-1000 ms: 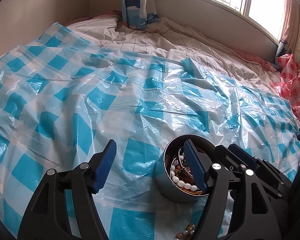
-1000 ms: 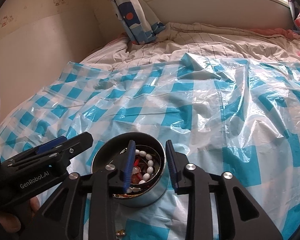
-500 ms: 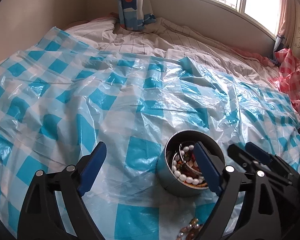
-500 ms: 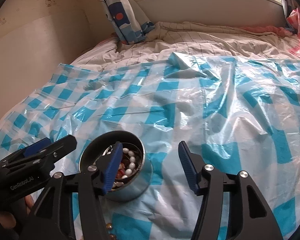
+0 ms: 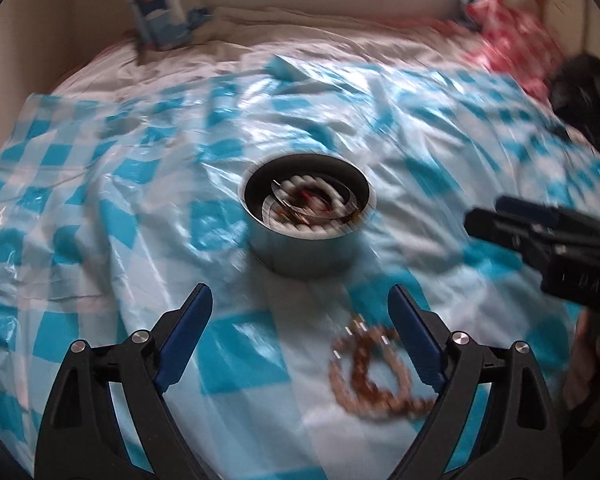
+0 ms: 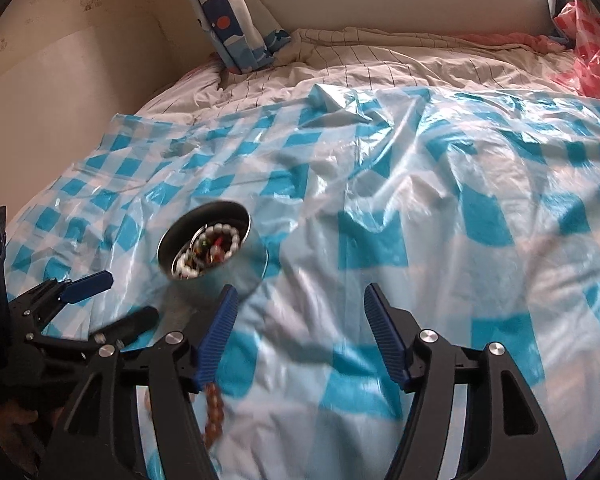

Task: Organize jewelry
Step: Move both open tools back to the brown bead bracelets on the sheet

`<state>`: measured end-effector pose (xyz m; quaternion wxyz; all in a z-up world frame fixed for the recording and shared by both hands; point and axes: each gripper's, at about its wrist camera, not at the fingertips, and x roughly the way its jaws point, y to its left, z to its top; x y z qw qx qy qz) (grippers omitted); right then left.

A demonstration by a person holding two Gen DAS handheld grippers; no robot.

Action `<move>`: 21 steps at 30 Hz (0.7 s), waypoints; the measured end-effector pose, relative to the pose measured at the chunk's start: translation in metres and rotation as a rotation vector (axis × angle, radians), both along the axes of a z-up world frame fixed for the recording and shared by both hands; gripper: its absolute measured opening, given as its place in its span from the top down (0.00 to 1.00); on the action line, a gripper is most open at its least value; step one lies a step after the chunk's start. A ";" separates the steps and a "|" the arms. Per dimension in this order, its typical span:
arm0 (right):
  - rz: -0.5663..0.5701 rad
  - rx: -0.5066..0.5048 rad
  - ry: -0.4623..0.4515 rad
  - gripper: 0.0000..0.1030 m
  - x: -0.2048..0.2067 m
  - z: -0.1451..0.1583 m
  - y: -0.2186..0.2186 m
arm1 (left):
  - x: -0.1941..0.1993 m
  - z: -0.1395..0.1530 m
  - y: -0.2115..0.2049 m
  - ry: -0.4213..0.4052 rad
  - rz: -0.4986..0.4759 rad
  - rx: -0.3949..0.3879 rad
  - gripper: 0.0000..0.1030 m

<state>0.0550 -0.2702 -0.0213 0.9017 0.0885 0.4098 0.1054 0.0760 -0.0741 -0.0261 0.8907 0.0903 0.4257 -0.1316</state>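
A round metal tin point(image 5: 300, 254) stands on the blue-checked plastic sheet point(image 5: 100, 216), holding a white bead bracelet point(image 5: 300, 184) and other mixed jewelry. A brown bead bracelet point(image 5: 370, 376) lies on the sheet nearer than the tin, just inside the right finger of my left gripper point(image 5: 299, 294), which is open wide and holds nothing. In the right wrist view the tin point(image 6: 224, 276) sits left of my right gripper point(image 6: 300, 292). Its jaws are opening over bare sheet with nothing between them. Brown beads point(image 6: 214, 410) show under its left finger.
The sheet covers a bed with a striped blanket point(image 6: 380, 60) behind it. A wall point(image 6: 60, 80) runs along the left, a curtain point(image 6: 228, 12) hangs at the back, and a red-checked bag point(image 6: 592, 52) lies at the far right. Each gripper is seen from the other's view: right point(image 5: 540, 236), left point(image 6: 80, 300).
Both grippers have pulled back off the tin's rim and opened wider. The tin now stands free ahead of them, and the brown bracelet has come fully into the left view.
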 end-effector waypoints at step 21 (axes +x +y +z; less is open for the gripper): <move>0.070 0.008 0.054 0.32 -0.023 -0.012 0.009 | -0.009 -0.030 0.003 -0.027 0.092 0.366 0.17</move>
